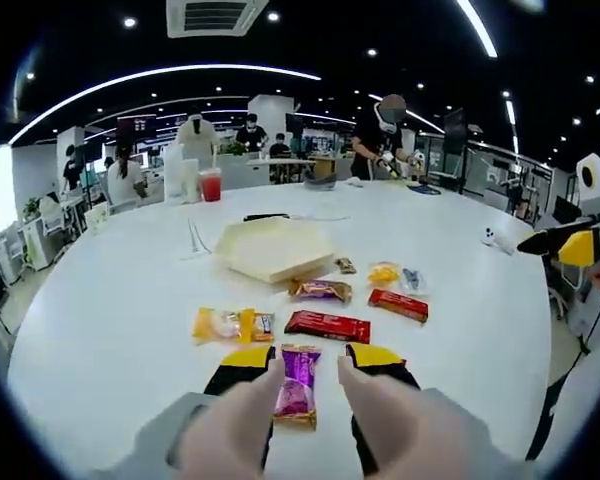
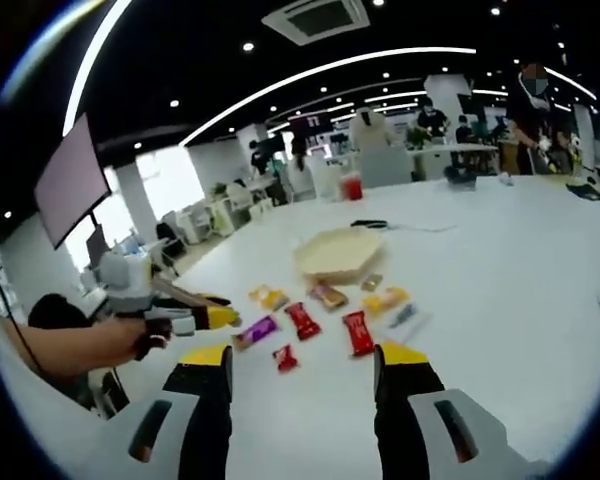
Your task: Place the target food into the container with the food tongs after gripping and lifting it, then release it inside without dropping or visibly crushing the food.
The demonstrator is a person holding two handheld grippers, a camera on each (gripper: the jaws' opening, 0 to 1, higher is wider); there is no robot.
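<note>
A purple snack packet (image 1: 298, 385) lies flat on the white round table (image 1: 110, 330), between the yellow-tipped jaws of my left gripper (image 1: 310, 357). The jaws stand open, wider than the packet, and do not press it. Farther off on the table sits the beige hexagonal container (image 1: 273, 248), nothing visible in it. In the right gripper view the same packet (image 2: 257, 331) lies beside the left gripper (image 2: 215, 315), which a hand holds low at the left; the container (image 2: 338, 252) is beyond. My right gripper (image 2: 305, 355) hovers open above the table, nothing between its jaws.
Between packet and container lie other wrapped snacks: a yellow one (image 1: 232, 324), two red ones (image 1: 327, 325) (image 1: 398, 304), a brown one (image 1: 320, 290). A red drink cup (image 1: 211, 185) and a black cabled item (image 1: 270, 216) stand behind. The right gripper (image 1: 570, 243) enters at the right edge. People stand beyond the table.
</note>
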